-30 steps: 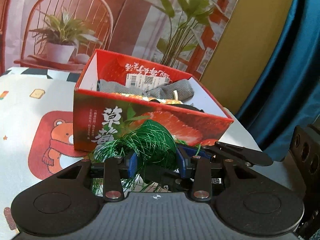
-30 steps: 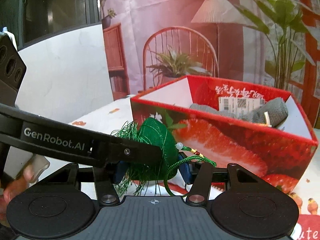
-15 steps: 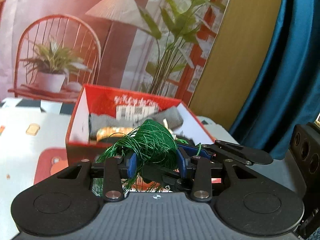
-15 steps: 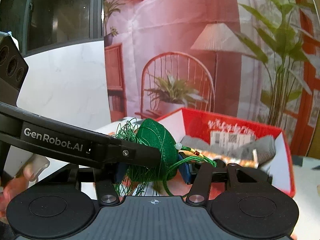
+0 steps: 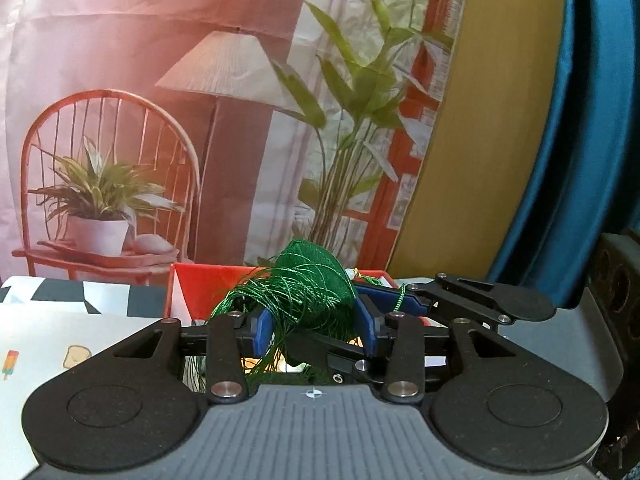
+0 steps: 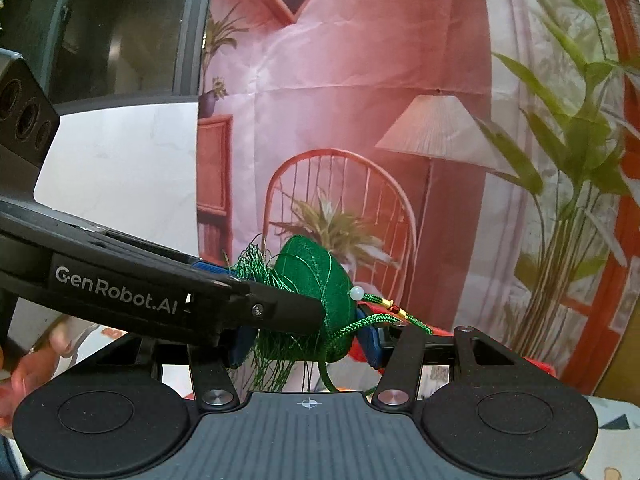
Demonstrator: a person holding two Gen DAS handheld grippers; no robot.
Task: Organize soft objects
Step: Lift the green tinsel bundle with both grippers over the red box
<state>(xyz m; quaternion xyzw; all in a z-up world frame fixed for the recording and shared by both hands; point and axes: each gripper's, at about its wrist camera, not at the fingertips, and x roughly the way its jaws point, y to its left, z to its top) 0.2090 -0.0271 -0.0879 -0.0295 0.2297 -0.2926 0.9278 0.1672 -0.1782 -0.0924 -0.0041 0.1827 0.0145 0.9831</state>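
A green silk pouch (image 5: 316, 276) with loose tassel threads and a beaded cord (image 6: 384, 304) hangs in the air, held from two sides. My left gripper (image 5: 314, 328) has its blue pads against the pouch while its jaws are opening. My right gripper (image 6: 306, 342) is shut on the same pouch (image 6: 316, 276); its finger reaches in from the right in the left wrist view. The left finger crosses from the left in the right wrist view. Just beyond and below the pouch, the red strawberry box (image 5: 200, 280) shows only its rim and an inner wall; its contents are mostly hidden.
A tablecloth (image 5: 80, 344) with cartoon prints lies below at the left. Behind the box hangs a printed backdrop (image 5: 200, 80) of a chair, lamp and plants, with a blue curtain (image 5: 580, 160) to its right. A person's hand (image 6: 28, 364) shows at the lower left.
Both grippers have risen together with the green pouch. The red box has sunk from the middle of both views to the bottom, mostly behind the pouch and fingers.
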